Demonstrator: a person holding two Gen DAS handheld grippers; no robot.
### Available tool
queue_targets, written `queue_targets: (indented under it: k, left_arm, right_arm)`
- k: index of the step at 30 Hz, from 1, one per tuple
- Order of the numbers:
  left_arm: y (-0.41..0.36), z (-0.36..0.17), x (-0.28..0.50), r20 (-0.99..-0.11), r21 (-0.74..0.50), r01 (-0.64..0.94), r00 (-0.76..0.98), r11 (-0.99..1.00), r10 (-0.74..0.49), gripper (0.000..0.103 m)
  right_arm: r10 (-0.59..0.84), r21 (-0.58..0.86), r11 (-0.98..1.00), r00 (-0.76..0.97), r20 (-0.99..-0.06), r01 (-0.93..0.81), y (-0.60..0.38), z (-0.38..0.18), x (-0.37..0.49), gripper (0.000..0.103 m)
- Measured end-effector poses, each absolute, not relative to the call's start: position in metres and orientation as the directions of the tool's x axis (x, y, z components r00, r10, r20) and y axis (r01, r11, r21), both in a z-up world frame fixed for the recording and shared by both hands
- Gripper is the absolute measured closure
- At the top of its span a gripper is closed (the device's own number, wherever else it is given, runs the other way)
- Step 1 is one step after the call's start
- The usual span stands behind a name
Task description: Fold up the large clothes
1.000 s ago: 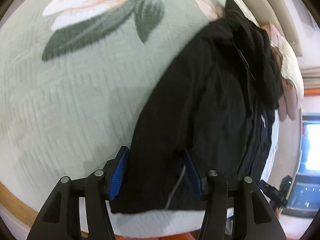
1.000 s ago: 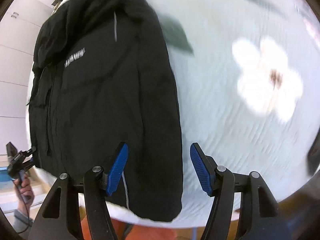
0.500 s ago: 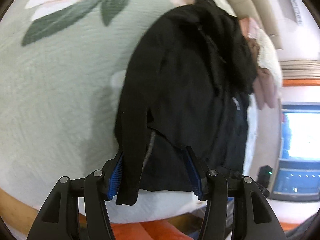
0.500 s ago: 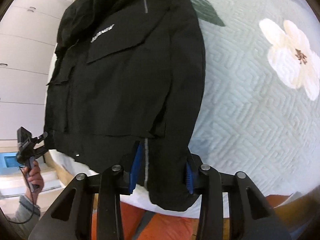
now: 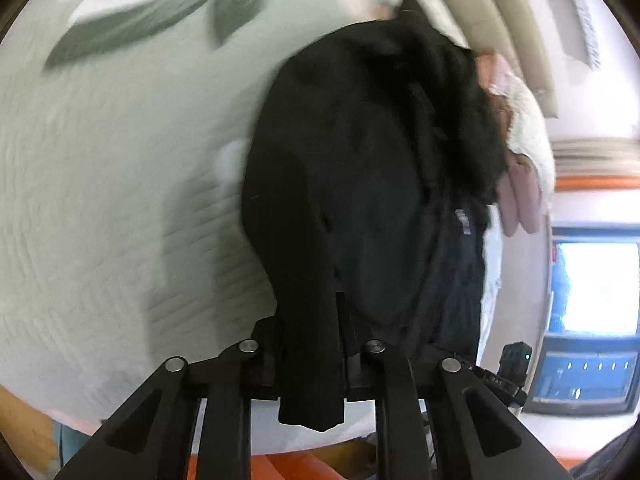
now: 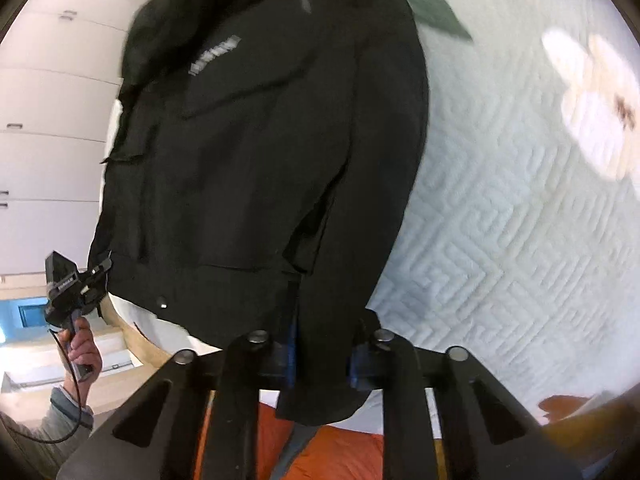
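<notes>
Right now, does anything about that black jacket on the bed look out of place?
Only its top end: the black jacket's hood lies bunched, not flat. Both the left gripper and right gripper clamp a sleeve cuff.

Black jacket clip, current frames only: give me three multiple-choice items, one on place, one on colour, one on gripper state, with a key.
1. Where does the black jacket lie?
A. On a wooden floor
B. On the pale green quilted bedspread
C. On a hanger

2. What colour is the flower printed on the bedspread in the right wrist view?
A. Cream white
B. Bright blue
C. Black

3. What is the state of the left gripper and the right gripper?
A. Both wide open above the jacket
B. Only the left is shut
C. Each shut on a sleeve cuff of the jacket

Key: B, the quilted fabric spreads beside the jacket in both views; A, its blurred petals are pale cream; C, black cloth runs between the closed fingers in each wrist view and hangs out below them.
</notes>
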State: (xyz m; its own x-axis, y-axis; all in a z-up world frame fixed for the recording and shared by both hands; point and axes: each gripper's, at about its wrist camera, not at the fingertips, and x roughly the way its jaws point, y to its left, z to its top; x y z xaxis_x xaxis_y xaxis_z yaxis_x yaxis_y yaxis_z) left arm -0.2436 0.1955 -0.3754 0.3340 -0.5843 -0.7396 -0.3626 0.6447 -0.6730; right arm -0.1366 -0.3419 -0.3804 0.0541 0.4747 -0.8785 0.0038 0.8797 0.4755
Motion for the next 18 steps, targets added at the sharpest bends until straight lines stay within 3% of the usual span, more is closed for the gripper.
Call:
queue_targets:
  k: [11,18]
  left_arm:
    - [0.199,-0.254,-0.127,-0.618,-0.728,-0.129,0.548,0.673,-0.563,0.091]
    - [0.208,-0.212,0.005,-0.524,-0.715,0.008,0.656,0.7,-0.543,0.09]
  right_arm:
    - [0.482,0.475,0.874,0.309,-0.82,-0.103,-0.36,-0.245,-0.04,0.086]
    - [0.437,0.472,0.88,0.473,-0.765,-0.05,-0.36,-0.208,0.07,0.084]
